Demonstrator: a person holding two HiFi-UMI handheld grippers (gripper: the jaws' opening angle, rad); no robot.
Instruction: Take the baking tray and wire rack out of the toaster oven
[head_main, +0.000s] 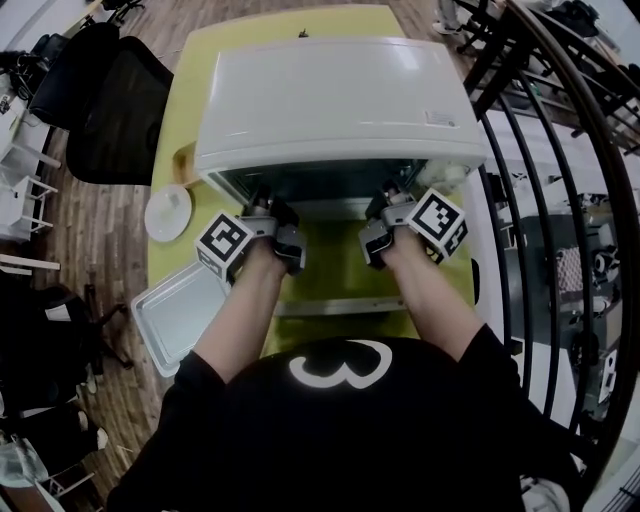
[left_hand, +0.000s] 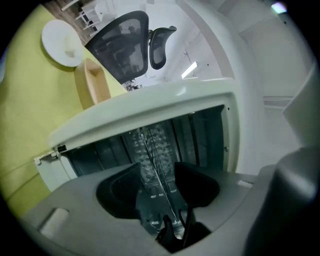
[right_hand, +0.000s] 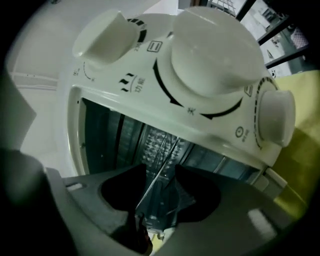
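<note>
The person is reaching both grippers into the mouth of the toaster oven (head_main: 330, 100), which is standing on the yellow-green table (head_main: 180, 110) with its door (head_main: 335, 305) hanging open toward the person. A pale baking tray (head_main: 180, 315) is already lying on the table to the front left of the oven, so the step in hand appears to be the wire rack (left_hand: 152, 150).

The rack is still sitting inside the oven cavity. The left gripper (head_main: 268, 207) and the right gripper (head_main: 392, 203) are each pointing level into the oven opening, one toward each side of it. In both gripper views the fingers (left_hand: 120, 192) are standing spread, with the thin front wires of the rack running through the gap and no finger pressing on them yet.

To do this well, each gripper should probably be closing squarely on the front wire, so that it is not slipping off a fingertip. Both sides should then be pulling together and level, straight out of the oven over the open door, so the rack is not jamming in the oven's side guides. It should also be clearing the tray in front of the oven.
</note>
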